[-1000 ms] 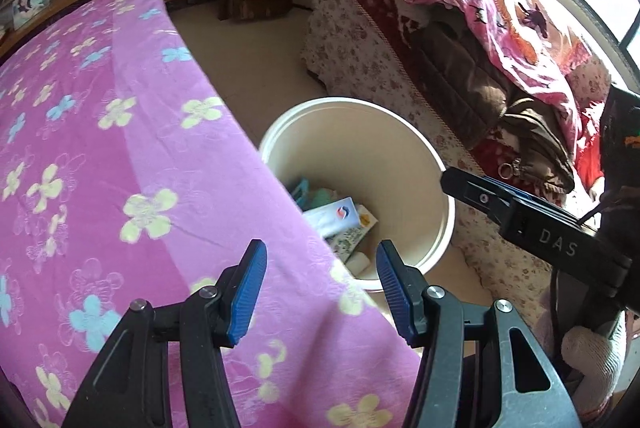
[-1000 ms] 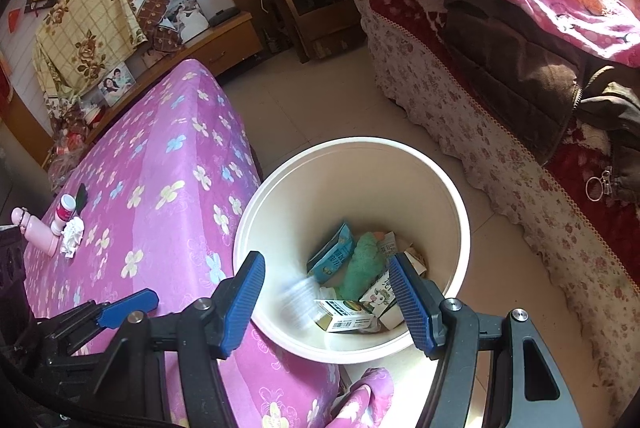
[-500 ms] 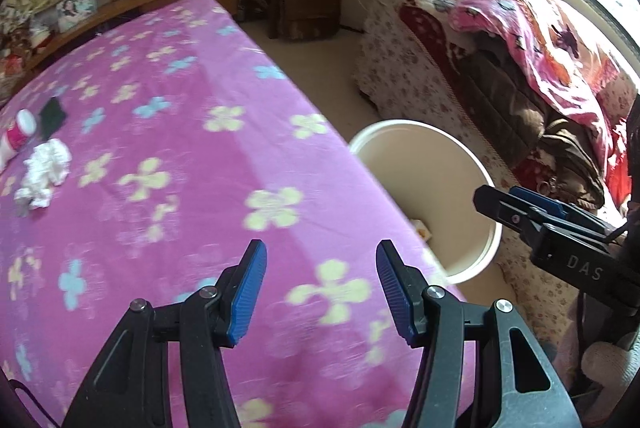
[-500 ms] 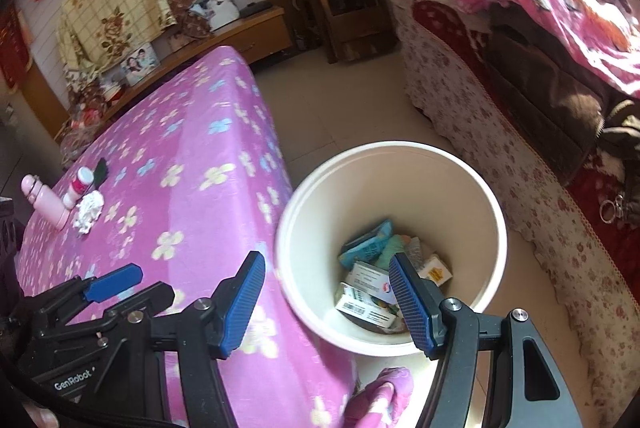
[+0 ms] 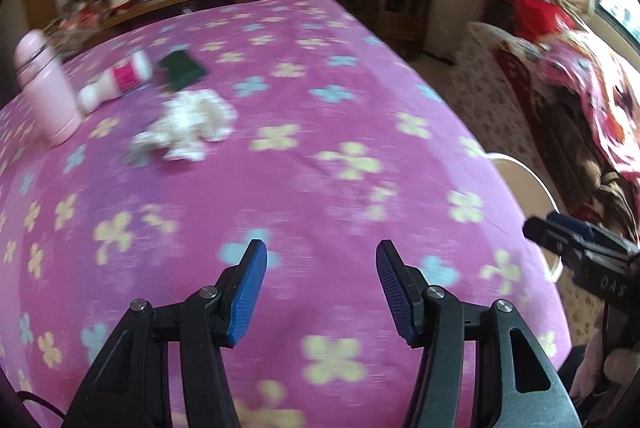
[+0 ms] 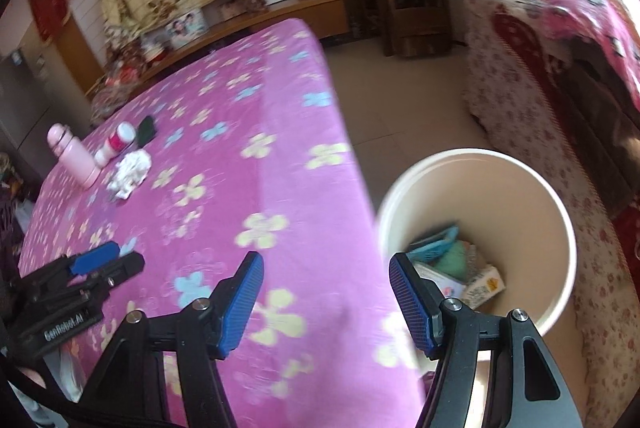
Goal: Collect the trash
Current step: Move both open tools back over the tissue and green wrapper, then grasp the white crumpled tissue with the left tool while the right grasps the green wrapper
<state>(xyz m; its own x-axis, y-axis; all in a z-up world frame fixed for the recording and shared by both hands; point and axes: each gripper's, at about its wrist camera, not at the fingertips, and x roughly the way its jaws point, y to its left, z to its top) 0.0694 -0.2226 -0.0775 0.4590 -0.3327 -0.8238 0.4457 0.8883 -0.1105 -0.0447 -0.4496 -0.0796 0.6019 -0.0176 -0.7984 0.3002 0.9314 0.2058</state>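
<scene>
Left tool: the left tool (image 5: 320, 292) hangs above the purple flowered surface (image 5: 328, 131), its blue pads spread wide with nothing between them.
Right tool: the right tool (image 6: 326, 302) is just as wide open and empty, and sits at the surface's near corner beside the white bucket (image 6: 560, 211).
Trash left: a crumpled white tissue (image 5: 188, 125) lies on the far left part of the surface, touching no other thing that I can make out through the blur.
Neighbours: just behind the tissue are a dark green packet (image 5: 182, 69) and a white bottle with a pink label (image 5: 118, 81) lying on its side; a pink flask (image 5: 48, 87) stands to their left.
Bucket: it stands on the floor off the right edge of the surface and already holds cartons and wrappers (image 6: 452, 268).
Key relation: the tissue lies ahead and to the left of the left tool, well apart from it; from the right tool it is farther still, across the whole surface.
Nearer hand: the left, by my judgement.
Long axis: the tissue's clump stretches roughly left to right in the left view, so pads closing across its short, front-to-back width should suit.
Risk: the bottle and packet sit near enough to be nudged.
</scene>
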